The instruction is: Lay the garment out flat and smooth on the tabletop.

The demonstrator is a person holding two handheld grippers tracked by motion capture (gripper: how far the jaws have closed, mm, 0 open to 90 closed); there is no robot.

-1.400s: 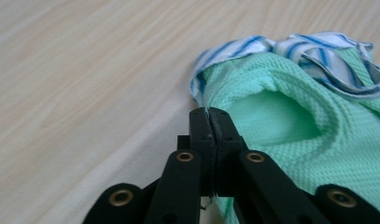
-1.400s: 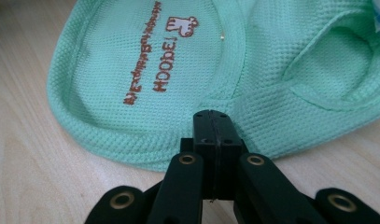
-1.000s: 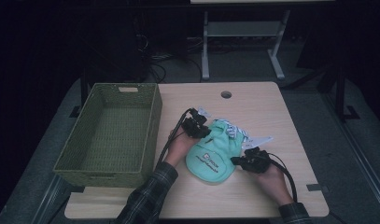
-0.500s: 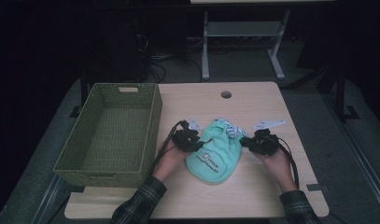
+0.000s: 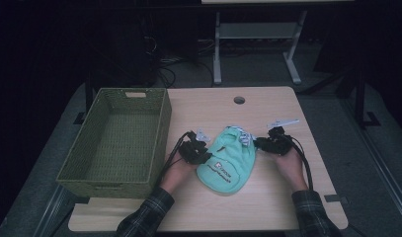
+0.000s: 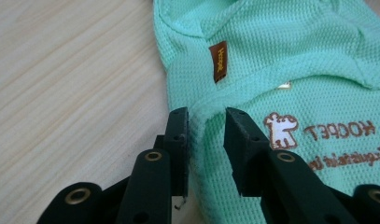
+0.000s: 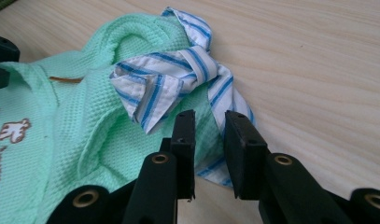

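High view: mint green garment [image 5: 227,160] lies flat near the middle of the wooden bench [image 5: 267,207], right of the green woven basket [image 5: 117,138], which sits at the bench's left edge. Left gripper [image 5: 198,152] at the garment's left edge, right gripper [image 5: 267,144] at its upper right edge, each in a hand, plaid sleeves coming in from the bottom. Striped white-blue collar [image 5: 242,136] at the garment's top. Small white tag [image 5: 283,121] on the bench just beyond the right gripper

Left gripper view: left gripper [image 6: 206,126] fingers [image 6: 179,140] stand slightly apart, having just been closing a bit, with the garment's [image 6: 281,60] folded edge between them; pads not visibly pressing the cloth. Brown label [image 6: 218,60] and brown dog logo with lettering [image 6: 318,135] on the mesh fabric. Bare bench [image 6: 61,93] to the left

Right gripper view: right gripper [image 7: 210,122] fingers [image 7: 185,140] slightly apart, having just been opening, striped collar [image 7: 178,79] cloth lying between them, not clamped. Green garment [image 7: 75,140] to the left, bench [image 7: 318,70] to the right
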